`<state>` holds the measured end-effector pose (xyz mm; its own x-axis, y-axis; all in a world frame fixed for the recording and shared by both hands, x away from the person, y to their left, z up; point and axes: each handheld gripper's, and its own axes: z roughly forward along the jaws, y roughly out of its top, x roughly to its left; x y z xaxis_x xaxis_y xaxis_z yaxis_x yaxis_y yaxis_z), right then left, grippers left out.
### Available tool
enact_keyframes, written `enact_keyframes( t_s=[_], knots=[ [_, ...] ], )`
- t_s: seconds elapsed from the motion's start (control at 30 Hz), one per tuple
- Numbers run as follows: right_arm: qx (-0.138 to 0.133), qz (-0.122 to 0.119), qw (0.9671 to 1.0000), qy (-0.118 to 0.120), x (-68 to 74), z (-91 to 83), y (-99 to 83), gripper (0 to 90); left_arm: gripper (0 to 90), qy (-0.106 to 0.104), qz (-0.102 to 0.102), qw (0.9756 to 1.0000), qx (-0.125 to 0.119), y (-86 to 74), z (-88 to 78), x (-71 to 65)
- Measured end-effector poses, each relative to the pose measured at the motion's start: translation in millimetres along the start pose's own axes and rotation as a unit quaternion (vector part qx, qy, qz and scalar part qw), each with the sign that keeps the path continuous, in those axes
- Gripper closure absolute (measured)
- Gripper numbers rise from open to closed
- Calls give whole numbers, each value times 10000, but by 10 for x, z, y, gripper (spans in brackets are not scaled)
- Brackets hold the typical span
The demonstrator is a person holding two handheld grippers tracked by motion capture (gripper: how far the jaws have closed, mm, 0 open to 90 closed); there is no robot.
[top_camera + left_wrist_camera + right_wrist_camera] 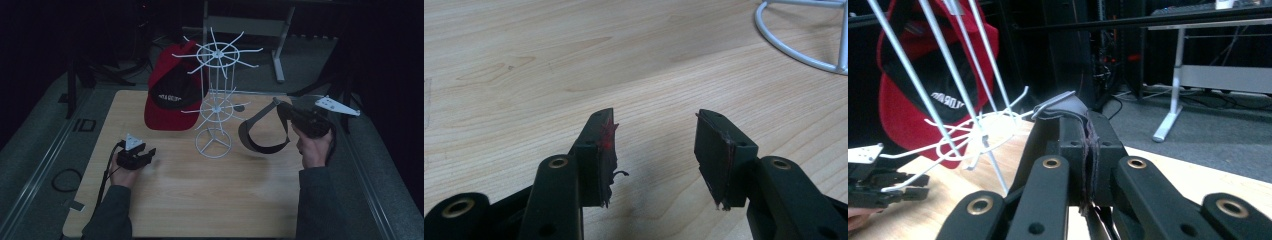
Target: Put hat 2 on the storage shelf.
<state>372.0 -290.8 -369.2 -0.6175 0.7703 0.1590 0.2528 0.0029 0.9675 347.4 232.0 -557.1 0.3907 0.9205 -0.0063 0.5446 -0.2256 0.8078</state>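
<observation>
At about three o'clock on the table (200,190), the right gripper (287,114) holds a dark grey cap (262,132) lifted off the wood, its jaws pressed tight together on a fold of the fabric; the right gripper view shows the cloth edge (1068,107) pinched flat between them. Holding it by one edge lets the rest of the dark grey cap hang open as a loop, which I judge makes it easier to slip over a wire arm. The gripper is aimed toward nine o'clock, at the white wire rack (216,100) standing at the centre of the table, so the work in hand looks like hanging the cap on one of its spokes. A red and black cap (170,90) already hangs on the rack's eleven o'clock side, leaving the arms toward three o'clock free, probably the reason for the approach from that side.

At eight o'clock, the left gripper (147,154) rests low on the table, its jaws standing wide apart with nothing between them; the left gripper view shows bare wood in the gap and the rack's ring base (794,40) beyond. It seems parked there, near enough to steady the base if the rack tips.
</observation>
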Motion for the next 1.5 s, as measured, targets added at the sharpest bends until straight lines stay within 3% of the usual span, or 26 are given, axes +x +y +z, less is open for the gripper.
enact_keyframes(
  t_s=[0.5,1.0,1.5],
  knots=[
    [-73,-210,9996,177,124,-139,119,872,514,3,-7,10000,-15,1,-2,3],
    [-206,-554,9970,508,371,-338,254,871,514,3,-4,10000,-16,1,-3,1],
    [-418,-573,9941,818,493,-241,506,871,514,2,-6,10000,-21,2,-5,7]
  ],
)
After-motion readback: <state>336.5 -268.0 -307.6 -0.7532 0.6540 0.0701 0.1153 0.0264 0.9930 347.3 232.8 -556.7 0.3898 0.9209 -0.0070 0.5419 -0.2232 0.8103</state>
